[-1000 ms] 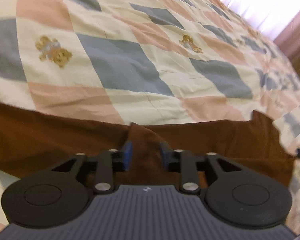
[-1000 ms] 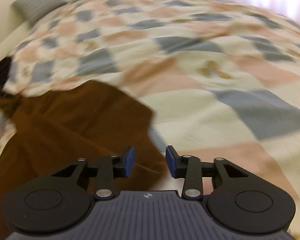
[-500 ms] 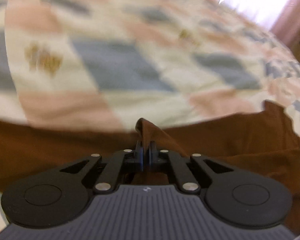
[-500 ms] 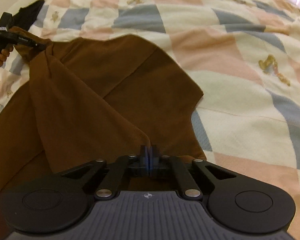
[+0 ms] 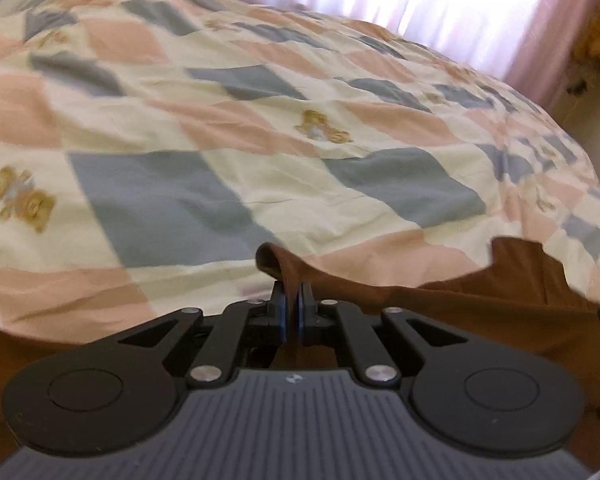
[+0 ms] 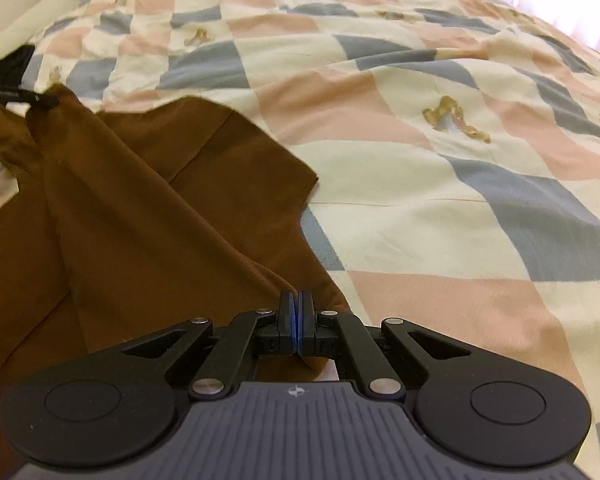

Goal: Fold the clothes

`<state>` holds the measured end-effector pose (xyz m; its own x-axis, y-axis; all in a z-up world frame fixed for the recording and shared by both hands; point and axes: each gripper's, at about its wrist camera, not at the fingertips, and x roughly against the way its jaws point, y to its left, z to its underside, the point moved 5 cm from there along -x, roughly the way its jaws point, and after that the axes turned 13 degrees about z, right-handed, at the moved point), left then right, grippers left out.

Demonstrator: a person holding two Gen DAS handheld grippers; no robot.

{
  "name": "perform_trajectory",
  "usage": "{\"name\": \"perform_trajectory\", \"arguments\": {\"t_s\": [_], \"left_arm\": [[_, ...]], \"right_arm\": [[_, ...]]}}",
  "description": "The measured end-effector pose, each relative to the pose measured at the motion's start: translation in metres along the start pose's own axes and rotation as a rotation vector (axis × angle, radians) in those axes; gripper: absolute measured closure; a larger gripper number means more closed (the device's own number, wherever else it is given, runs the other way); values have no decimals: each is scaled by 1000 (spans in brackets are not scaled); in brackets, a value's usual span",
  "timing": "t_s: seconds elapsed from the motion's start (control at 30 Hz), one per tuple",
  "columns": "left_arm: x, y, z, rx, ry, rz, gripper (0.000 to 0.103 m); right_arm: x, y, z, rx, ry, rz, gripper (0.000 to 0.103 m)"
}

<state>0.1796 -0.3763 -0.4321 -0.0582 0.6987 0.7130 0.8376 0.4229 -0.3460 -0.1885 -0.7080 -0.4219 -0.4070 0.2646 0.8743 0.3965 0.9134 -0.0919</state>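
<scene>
We see a brown soft-knit garment (image 6: 140, 216) spread on the near part of a bed, over a patchwork quilt of cream, pink and grey-blue squares with small teddy bears (image 5: 228, 128). Our left black two-finger gripper (image 5: 291, 312) is clamped on a raised fold at the garment's upper edge, the cloth pinched between its blue pads. Our right black two-finger gripper (image 6: 296, 320) is closed tight on the garment's near corner, cloth between its jaws. Between the two grips the fabric rises in long creases. Beyond the quilt hang bright pink curtains (image 5: 540, 20).
</scene>
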Motion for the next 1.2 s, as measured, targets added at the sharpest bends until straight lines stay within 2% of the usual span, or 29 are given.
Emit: {"name": "perform_trajectory", "arguments": {"t_s": [0.07,0.23,0.27,0.3,0.37,0.43,0.57,0.6,0.63,0.67,0.8,0.93,1.13,1.2], "left_arm": [[-5,-7,0,-28,20,-1,100],[-16,-21,-2,-39,42,8,100],[-17,-25,-2,-52,45,9,100],[-18,-27,-2,-63,51,7,100],[-19,-29,-1,-69,62,-2,100],[-20,-28,1,-61,74,-15,100],[-18,-28,4,-51,95,-39,100],[-16,-30,5,-52,99,-34,100],[-13,-33,6,-53,104,-29,100],[-11,-37,6,-58,107,-20,100],[-12,-65,10,-97,106,35,100],[-24,-90,13,-105,108,76,100],[-24,-120,9,-186,126,99,100],[-23,-117,10,-181,136,80,100]], "right_arm": [[5,-8,3,-5,-9,17,103],[7,-40,10,-85,11,127,101],[10,-41,9,-91,4,122,93],[15,-39,7,-94,-9,104,90],[23,-30,1,-80,-43,37,66],[24,-15,-7,-14,-61,-18,62],[-4,11,-10,126,40,-63,63],[-12,13,-8,141,74,-77,66],[-17,13,-5,157,101,-96,94],[-17,11,-2,166,109,-118,101],[7,-15,4,103,48,-139,101],[6,-27,22,84,65,-74,101],[15,-32,36,52,10,-26,101],[19,-36,41,3,29,30,87]]}}
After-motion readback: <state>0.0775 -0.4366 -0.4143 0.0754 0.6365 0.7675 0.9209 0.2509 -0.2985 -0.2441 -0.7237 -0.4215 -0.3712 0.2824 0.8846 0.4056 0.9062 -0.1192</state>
